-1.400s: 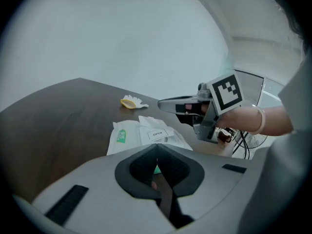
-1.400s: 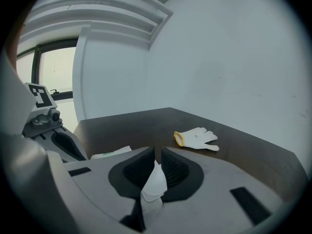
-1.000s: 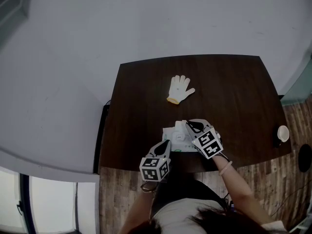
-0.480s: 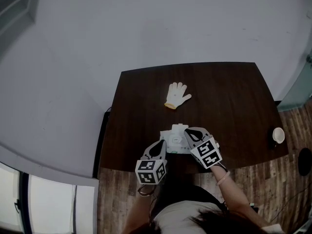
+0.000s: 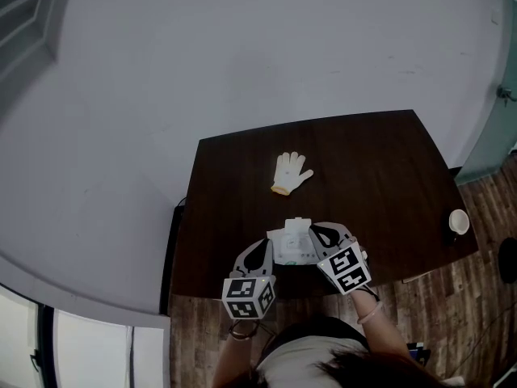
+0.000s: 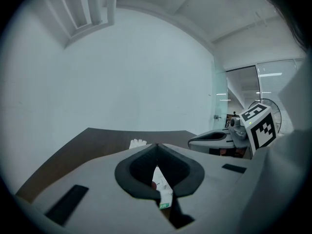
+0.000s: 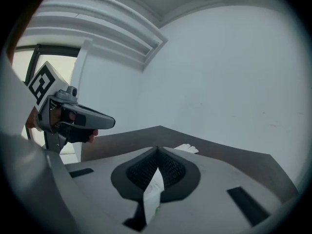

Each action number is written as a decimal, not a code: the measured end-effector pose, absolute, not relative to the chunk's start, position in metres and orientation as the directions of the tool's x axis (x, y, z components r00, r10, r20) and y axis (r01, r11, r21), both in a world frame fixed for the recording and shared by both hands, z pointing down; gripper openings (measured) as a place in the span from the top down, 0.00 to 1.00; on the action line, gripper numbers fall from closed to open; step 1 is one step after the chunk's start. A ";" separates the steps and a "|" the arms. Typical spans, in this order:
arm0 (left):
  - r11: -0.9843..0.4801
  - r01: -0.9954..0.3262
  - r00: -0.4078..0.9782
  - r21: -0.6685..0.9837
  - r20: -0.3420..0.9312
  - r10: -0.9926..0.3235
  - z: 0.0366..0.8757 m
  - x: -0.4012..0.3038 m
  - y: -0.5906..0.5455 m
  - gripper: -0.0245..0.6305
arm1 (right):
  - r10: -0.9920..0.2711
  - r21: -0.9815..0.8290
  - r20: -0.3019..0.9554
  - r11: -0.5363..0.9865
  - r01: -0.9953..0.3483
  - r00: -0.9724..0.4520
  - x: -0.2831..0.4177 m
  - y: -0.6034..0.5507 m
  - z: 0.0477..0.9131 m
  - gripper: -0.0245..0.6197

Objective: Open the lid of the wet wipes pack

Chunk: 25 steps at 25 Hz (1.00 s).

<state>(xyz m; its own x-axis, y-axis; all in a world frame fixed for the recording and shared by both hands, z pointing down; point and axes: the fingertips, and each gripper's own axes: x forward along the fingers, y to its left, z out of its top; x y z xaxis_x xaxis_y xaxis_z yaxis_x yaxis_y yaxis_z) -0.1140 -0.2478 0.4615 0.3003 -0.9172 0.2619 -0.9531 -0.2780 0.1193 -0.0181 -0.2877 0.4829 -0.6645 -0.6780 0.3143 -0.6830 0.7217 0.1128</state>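
Note:
The white wet wipes pack [image 5: 292, 243] hangs between my two grippers over the near edge of the dark table [image 5: 371, 168]. My left gripper [image 5: 264, 251] is shut on the pack's left edge; a strip of the white pack with a green mark [image 6: 163, 188] shows between its closed jaws. My right gripper [image 5: 320, 236] is shut on the pack's right side, and a white fold of the pack [image 7: 153, 191] is pinched in its jaws. Each gripper shows in the other's view: the right gripper [image 6: 220, 139] and the left gripper [image 7: 74, 116]. I cannot tell whether the lid is raised.
A white glove [image 5: 289, 171] lies on the table beyond the pack; the glove [image 6: 138, 143] also shows past the left jaws. A small white cup [image 5: 458, 221] sits on the table's right corner. A grey wall stands behind the table, with wood floor below.
Both grippers have risen with the pack between them and drawn toward the table's near edge. The glove lies where it was.

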 end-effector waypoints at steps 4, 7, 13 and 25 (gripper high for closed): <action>-0.304 -0.949 0.316 0.087 0.243 -0.917 0.443 -0.115 -0.242 0.93 | -0.717 0.108 0.289 0.683 -0.722 -0.635 -0.012 -0.282 0.466 0.95; -0.326 -0.942 0.337 0.087 0.240 -0.910 0.432 -0.115 -0.233 0.93 | -0.740 0.101 0.286 0.656 -0.748 -0.610 -0.007 -0.275 0.451 0.95; -0.350 -0.931 0.364 0.101 0.209 -0.908 0.407 -0.118 -0.215 0.93 | -0.761 0.078 0.277 0.627 -0.775 -0.587 -0.002 -0.250 0.426 0.95; -0.377 -0.921 0.387 0.101 0.119 -0.914 0.360 -0.124 -0.172 0.93 | -0.822 0.081 0.184 0.559 -0.825 -0.539 0.006 -0.199 0.387 0.95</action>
